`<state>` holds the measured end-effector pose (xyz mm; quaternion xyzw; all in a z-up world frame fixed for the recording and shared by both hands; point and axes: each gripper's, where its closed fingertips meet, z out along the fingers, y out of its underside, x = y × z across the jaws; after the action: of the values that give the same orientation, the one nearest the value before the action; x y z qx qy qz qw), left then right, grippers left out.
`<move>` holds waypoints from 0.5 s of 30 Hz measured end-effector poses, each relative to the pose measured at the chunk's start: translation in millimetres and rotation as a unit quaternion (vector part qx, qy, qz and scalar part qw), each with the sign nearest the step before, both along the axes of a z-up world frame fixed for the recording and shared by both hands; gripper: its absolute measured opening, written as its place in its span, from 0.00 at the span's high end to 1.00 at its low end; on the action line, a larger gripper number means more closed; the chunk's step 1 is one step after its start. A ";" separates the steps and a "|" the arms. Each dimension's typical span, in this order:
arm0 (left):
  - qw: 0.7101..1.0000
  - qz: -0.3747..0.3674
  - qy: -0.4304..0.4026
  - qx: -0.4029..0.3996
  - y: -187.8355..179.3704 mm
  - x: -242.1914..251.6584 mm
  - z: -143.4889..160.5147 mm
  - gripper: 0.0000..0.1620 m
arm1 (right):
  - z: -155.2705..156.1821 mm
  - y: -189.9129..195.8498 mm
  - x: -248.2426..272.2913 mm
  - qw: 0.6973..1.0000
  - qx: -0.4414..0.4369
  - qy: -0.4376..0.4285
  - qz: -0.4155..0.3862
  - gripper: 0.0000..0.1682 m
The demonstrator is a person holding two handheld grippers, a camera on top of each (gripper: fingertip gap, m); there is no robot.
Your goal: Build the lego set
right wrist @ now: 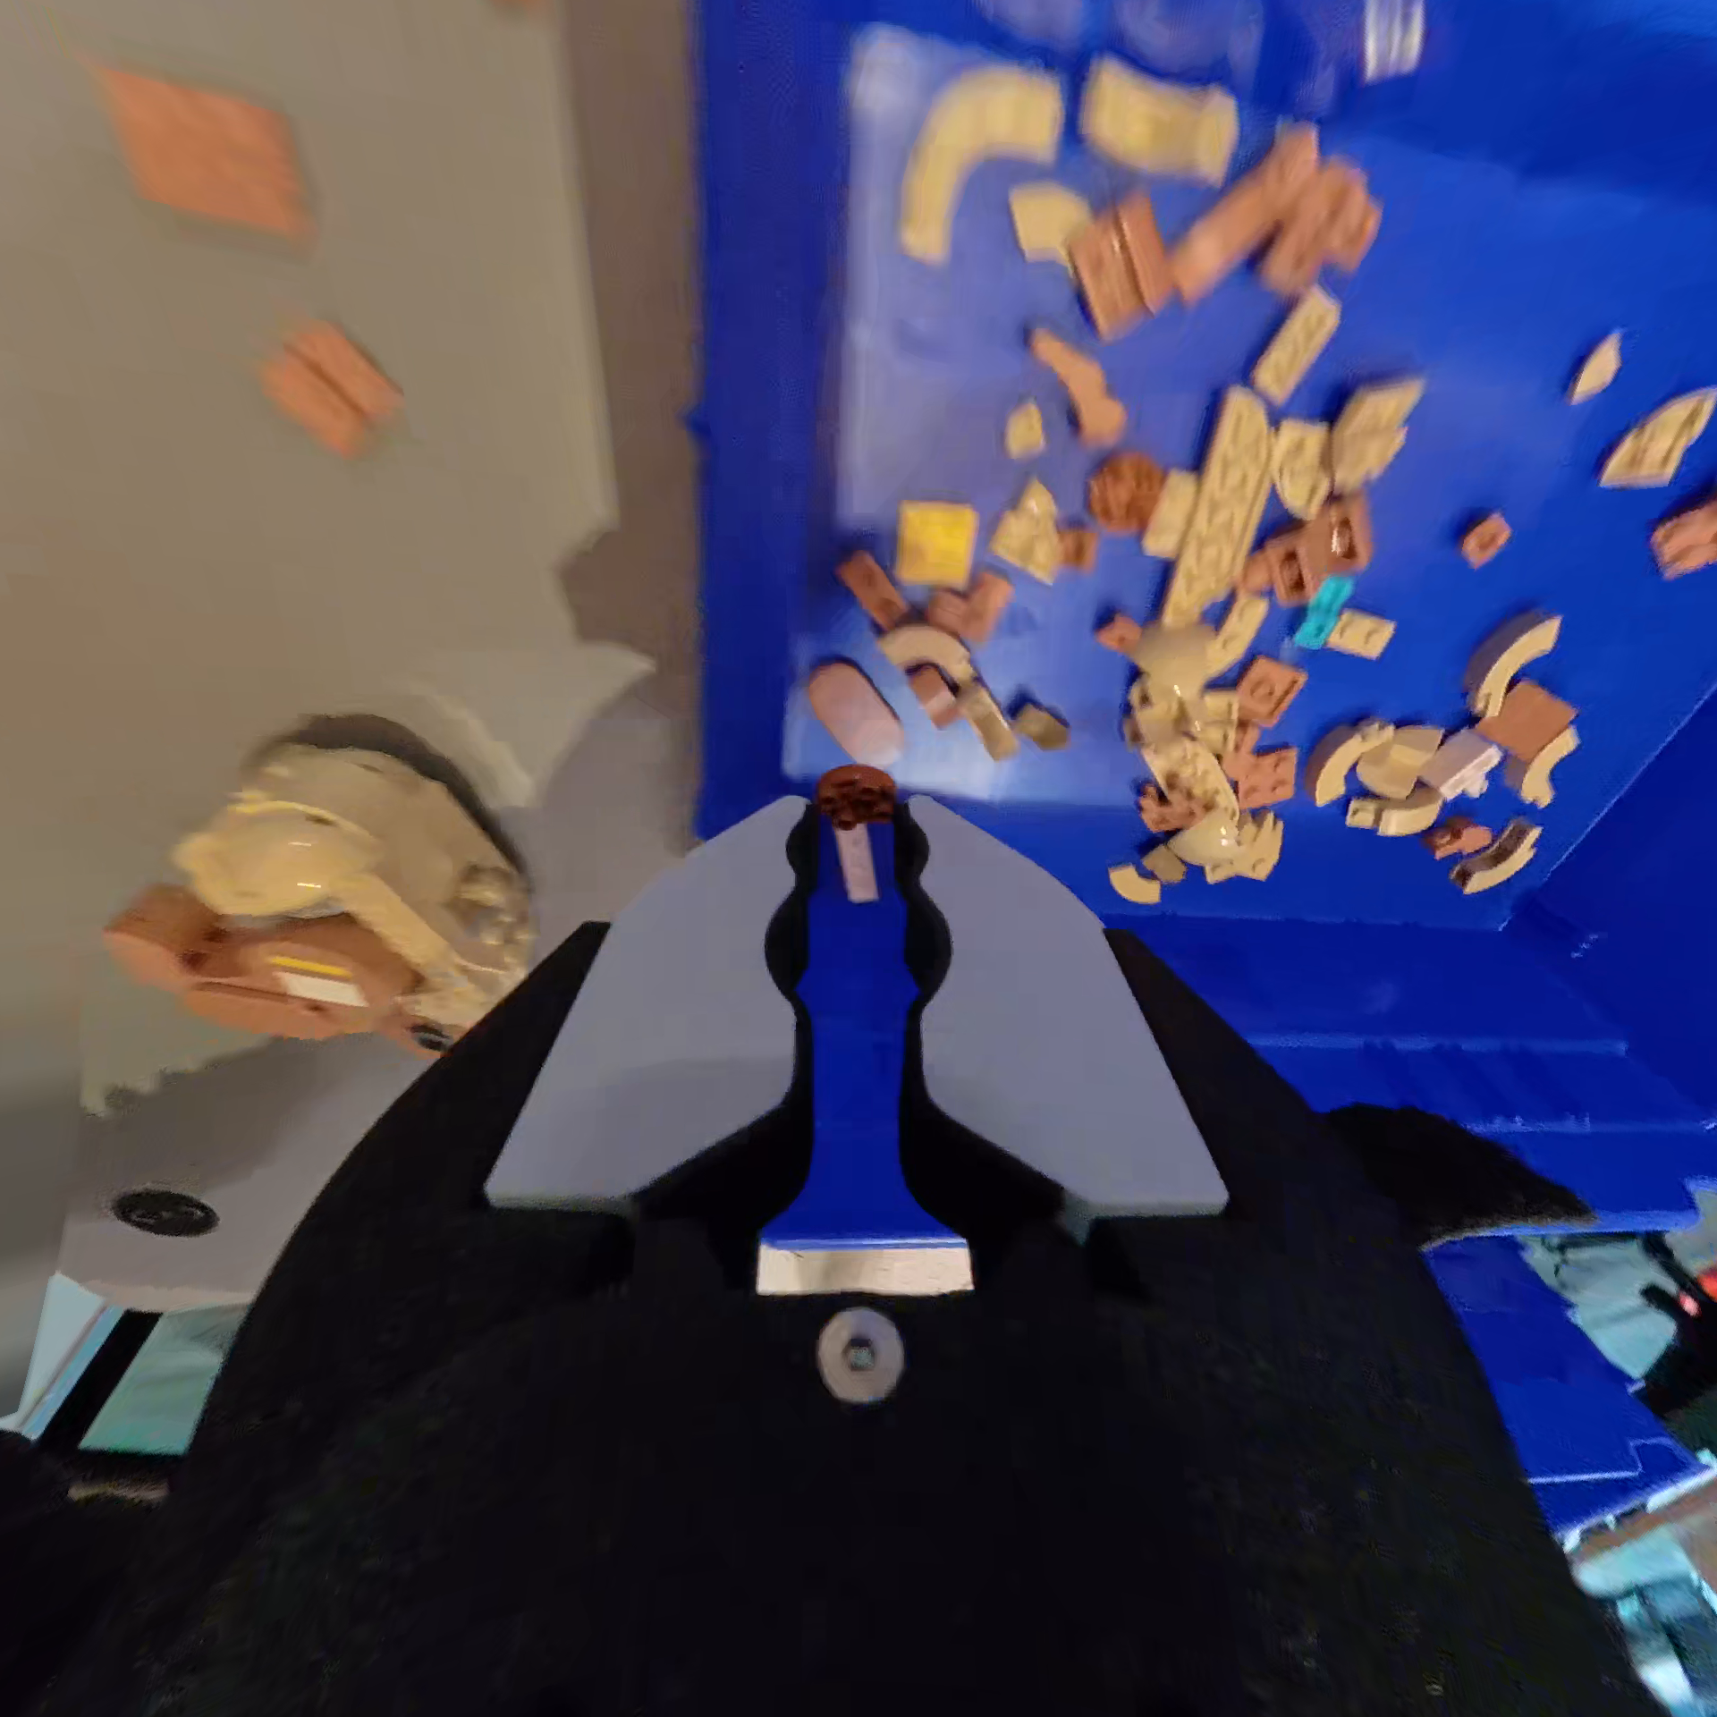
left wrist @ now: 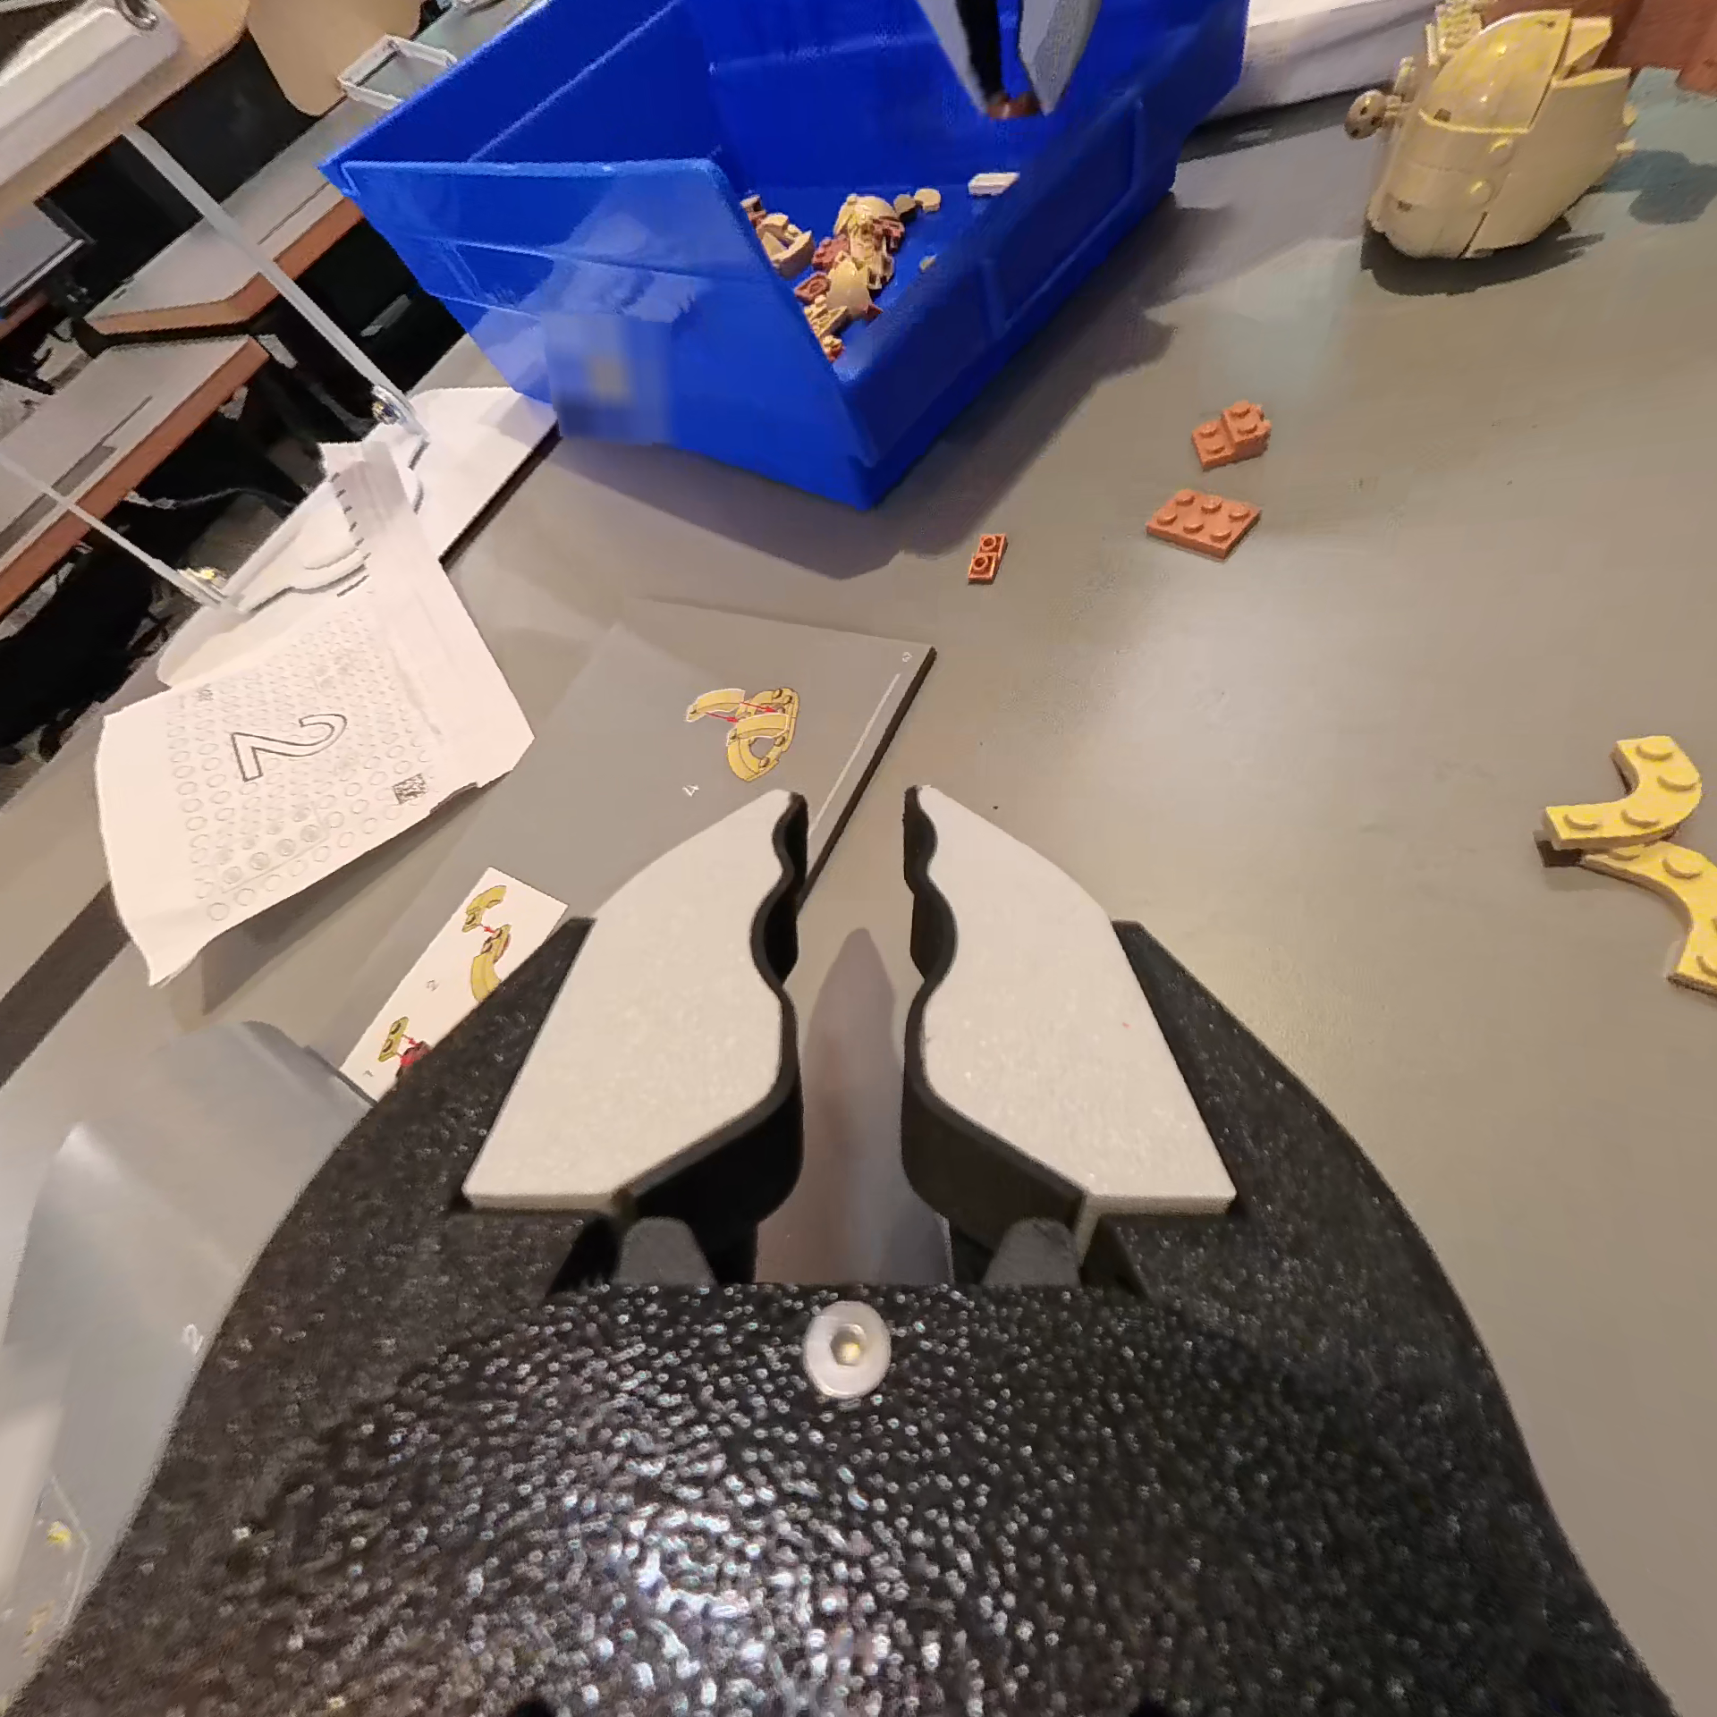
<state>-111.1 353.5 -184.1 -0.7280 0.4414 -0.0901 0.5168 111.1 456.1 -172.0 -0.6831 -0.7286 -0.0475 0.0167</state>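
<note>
**Right gripper pinches round brown piece over bin**

Right gripper (right wrist: 856,806) is closed on a small round brown piece (right wrist: 856,799) at its tips, above the blue bin (right wrist: 1208,976); loose tan and brown parts (right wrist: 1199,576) lie at 1 o'clock. Left gripper (left wrist: 855,808) is empty, fingers slightly apart, over the manual (left wrist: 743,734). Brown plates (left wrist: 1203,522) at 1 o'clock, yellow curved plates (left wrist: 1635,836) at 3, tan model (left wrist: 1487,130) at 1.

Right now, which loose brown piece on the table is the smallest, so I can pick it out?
Start at the blue bin. In front of its near corner lie three brown pieces; the smallest is the brown two-stud plate, nearest the instruction booklet. Its neighbours are wider and carry more studs.
</note>
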 end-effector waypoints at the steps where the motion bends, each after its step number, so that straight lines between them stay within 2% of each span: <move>1: 1.000 0.001 -0.002 -0.001 0.2 -0.4 0.4 0.88 | 5.9 -11.6 -9.4 1.000 0.001 0.016 0.011 0.91; 4: 1.000 0.003 -0.005 -0.001 0.7 -0.8 1.1 0.88 | 11.9 -52.6 -38.1 0.998 0.005 0.034 0.058 0.91; 9: 1.000 0.006 -0.004 0.001 1.3 -1.2 1.0 0.88 | -5.9 -119.5 -87.2 0.991 -0.017 0.047 0.124 0.91; 15: 1.000 0.008 -0.011 -0.004 1.2 -2.7 1.8 0.88 | -19.4 -163.7 -146.9 0.978 -0.075 0.172 0.087 0.91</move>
<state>-113.8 354.7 -182.4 -0.7325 0.4293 -0.0962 0.5195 -35.8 292.4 -191.3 -0.6140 -0.7732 0.1269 0.0950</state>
